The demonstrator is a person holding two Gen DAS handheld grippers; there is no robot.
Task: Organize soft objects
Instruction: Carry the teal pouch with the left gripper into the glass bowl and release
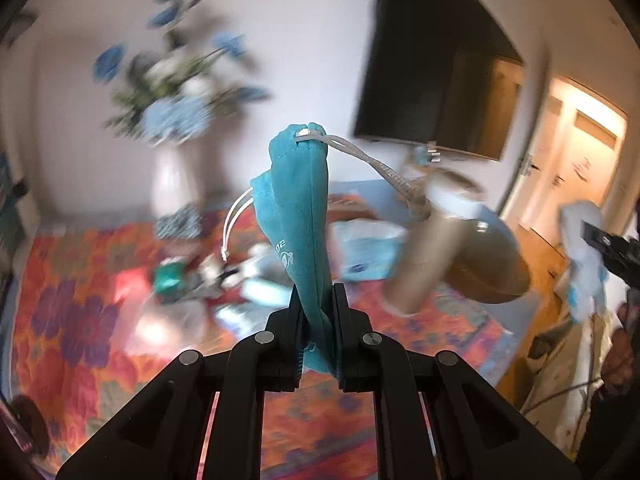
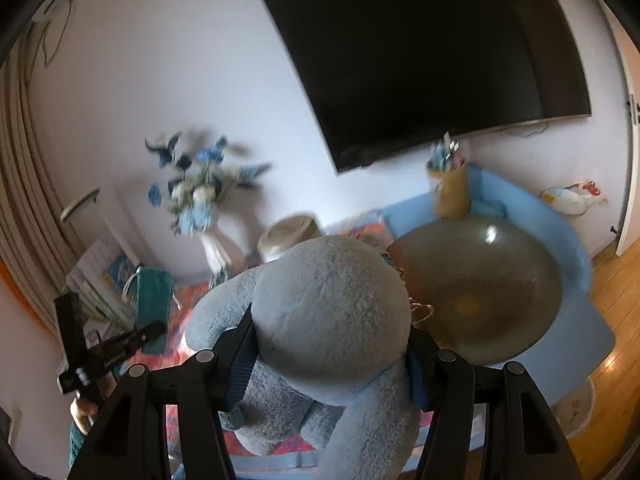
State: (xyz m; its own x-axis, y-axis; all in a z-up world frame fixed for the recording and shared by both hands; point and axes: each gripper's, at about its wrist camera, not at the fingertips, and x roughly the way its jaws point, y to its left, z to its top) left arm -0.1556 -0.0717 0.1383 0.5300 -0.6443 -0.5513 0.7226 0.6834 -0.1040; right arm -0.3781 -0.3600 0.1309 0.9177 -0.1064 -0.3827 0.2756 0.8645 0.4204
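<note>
My left gripper (image 1: 316,308) is shut on a teal drawstring pouch (image 1: 298,208) with white cords, held up in the air above the bright floral bedspread (image 1: 80,320). My right gripper (image 2: 332,344) is shut on a pale blue plush toy (image 2: 332,308), its fingers clamped on both sides of the round head. The plush also shows at the far right of the left wrist view (image 1: 580,252). The left gripper with the teal pouch (image 2: 154,300) shows at the left of the right wrist view.
A large brown round bowl (image 2: 476,292) sits on a blue surface (image 2: 576,308). A white vase of blue flowers (image 1: 172,184), a wall-mounted dark TV (image 2: 432,52), a cylindrical container (image 1: 424,248) and several small items on the bedspread are in view.
</note>
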